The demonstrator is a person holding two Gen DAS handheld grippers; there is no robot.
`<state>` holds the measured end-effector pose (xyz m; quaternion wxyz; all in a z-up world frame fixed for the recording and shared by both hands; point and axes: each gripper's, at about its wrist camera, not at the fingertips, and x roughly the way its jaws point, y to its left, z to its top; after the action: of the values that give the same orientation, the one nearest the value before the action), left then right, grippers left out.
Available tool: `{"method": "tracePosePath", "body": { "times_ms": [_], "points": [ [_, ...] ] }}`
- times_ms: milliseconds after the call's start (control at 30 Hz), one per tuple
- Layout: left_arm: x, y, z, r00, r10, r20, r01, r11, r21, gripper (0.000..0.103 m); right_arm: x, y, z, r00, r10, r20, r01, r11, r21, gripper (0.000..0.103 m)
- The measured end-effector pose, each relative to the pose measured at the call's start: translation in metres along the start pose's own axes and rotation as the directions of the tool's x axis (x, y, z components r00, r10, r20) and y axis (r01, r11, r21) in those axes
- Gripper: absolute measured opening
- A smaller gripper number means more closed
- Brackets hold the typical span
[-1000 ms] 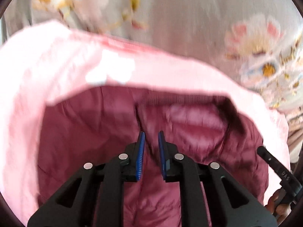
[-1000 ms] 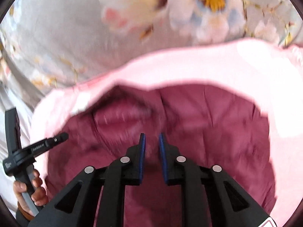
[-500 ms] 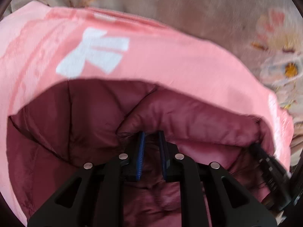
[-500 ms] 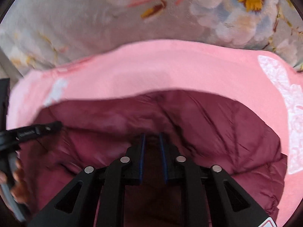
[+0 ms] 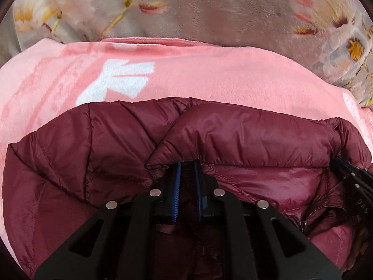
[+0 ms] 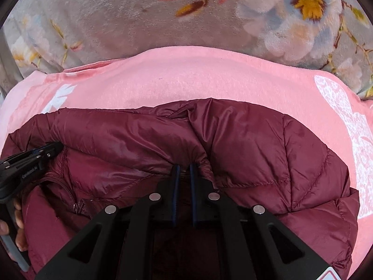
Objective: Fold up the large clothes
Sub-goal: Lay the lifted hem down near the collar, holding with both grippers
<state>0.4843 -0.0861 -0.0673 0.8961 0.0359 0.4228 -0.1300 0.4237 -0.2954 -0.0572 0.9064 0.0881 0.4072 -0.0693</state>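
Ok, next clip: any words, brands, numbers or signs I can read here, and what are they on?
"DAS": on the right tool, black body, left wrist view; the rest is cut off.
"Gen...AI": on the left tool, right wrist view; middle letters too blurred.
Red-edged sticker: cut off at the frame edge, unreadable.
Jacket and pink blanket: no text, only white patterns on the blanket.

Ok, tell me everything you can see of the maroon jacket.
The maroon puffer jacket is shiny, quilted nylon with stitched seams and a zipper. It lies bunched on the pink blanket, its upper edge rolled over. The left gripper and right gripper each pinch that fold, jaws nearly closed.
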Motion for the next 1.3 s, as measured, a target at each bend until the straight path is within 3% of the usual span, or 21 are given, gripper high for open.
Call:
{"method": "tracePosePath", "body": {
  "times_ms": [200,833,1300],
  "points": [
    [-0.001,-0.001,-0.002,1.000,0.015,0.008,-0.015,1.000,0.013,0.011,-0.001,-0.005,-0.001,0.999,0.035,0.003,-0.036,0.999,0.024,0.005],
    [0.001,-0.006,-0.001,0.999,0.043,0.014,-0.044,0.998,0.035,0.011,-0.001,-0.004,-0.001,1.000,0.031,0.005,-0.031,0.999,0.019,0.005],
    [0.003,-0.015,-0.001,0.994,0.104,0.016,-0.105,0.991,0.082,0.011,0.001,0.008,0.000,0.999,-0.046,0.009,0.046,0.998,-0.038,0.005]
  ]
}}
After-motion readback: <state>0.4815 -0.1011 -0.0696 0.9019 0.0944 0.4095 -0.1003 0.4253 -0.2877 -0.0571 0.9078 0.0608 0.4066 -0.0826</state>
